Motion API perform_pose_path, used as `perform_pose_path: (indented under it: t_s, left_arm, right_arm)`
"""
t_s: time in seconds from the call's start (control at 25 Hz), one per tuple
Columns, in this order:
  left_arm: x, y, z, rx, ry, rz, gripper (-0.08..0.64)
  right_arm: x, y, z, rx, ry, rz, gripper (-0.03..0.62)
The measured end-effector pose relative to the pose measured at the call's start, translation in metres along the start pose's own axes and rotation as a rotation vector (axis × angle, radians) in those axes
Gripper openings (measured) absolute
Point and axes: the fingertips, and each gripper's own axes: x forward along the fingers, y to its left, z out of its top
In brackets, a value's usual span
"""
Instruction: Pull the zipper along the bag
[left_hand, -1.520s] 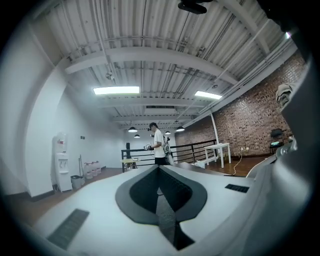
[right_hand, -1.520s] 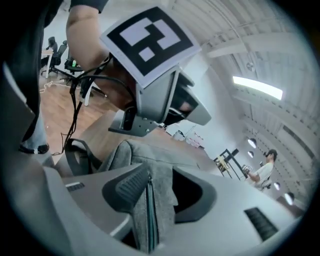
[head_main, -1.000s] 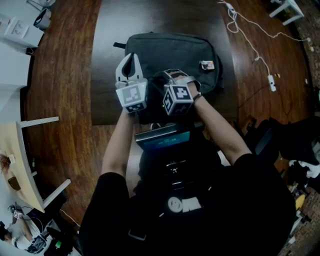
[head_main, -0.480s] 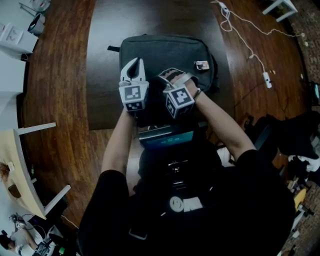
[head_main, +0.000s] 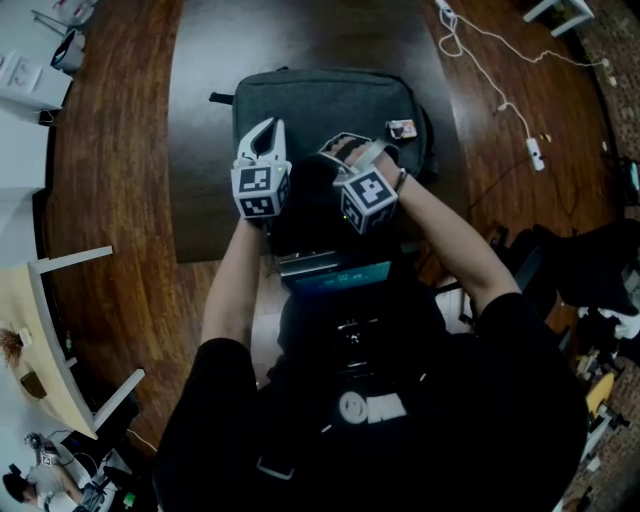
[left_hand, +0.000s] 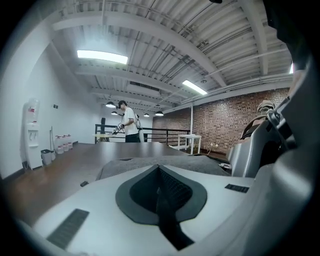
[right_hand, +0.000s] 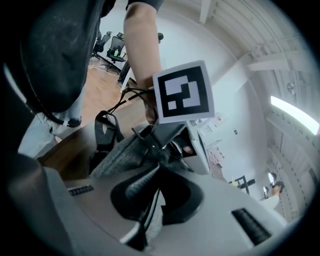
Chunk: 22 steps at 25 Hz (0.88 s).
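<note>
A dark grey bag (head_main: 330, 100) lies flat on the dark table (head_main: 200, 150). My left gripper (head_main: 262, 128) rests over the bag's near left part. Its jaws are shut (left_hand: 159, 167), with nothing visible between the tips and the bag's top (left_hand: 190, 165) just ahead. My right gripper (head_main: 325, 158) sits at the bag's near edge and points left toward the left gripper's marker cube (right_hand: 182, 92). It is shut (right_hand: 159, 165) on grey bag fabric (right_hand: 120, 150) beside the zipper. The pull itself is not clear.
A small tag (head_main: 402, 128) lies on the bag's right part. A white cable with a power strip (head_main: 500, 100) trails over the wooden floor to the right. A pale desk (head_main: 40, 300) stands at the left. A person (left_hand: 129, 125) stands far across the room.
My right gripper has shifted slightly to the right along the bag's near edge. The left gripper stays about where it was on the bag.
</note>
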Motion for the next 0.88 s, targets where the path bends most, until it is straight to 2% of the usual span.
perform_pose_path:
  t_s: [0.24, 0.88]
  left_arm:
    - [0.002, 0.001, -0.009, -0.007, 0.033, -0.024, 0.005]
    - [0.001, -0.003, -0.010, -0.003, 0.039, -0.054, 0.005]
  right_arm:
    - [-0.006, -0.001, -0.004, 0.006, -0.035, -0.008, 0.014]
    - [-0.024, 0.007, -0.022, 0.012, -0.077, -0.034, 0.014]
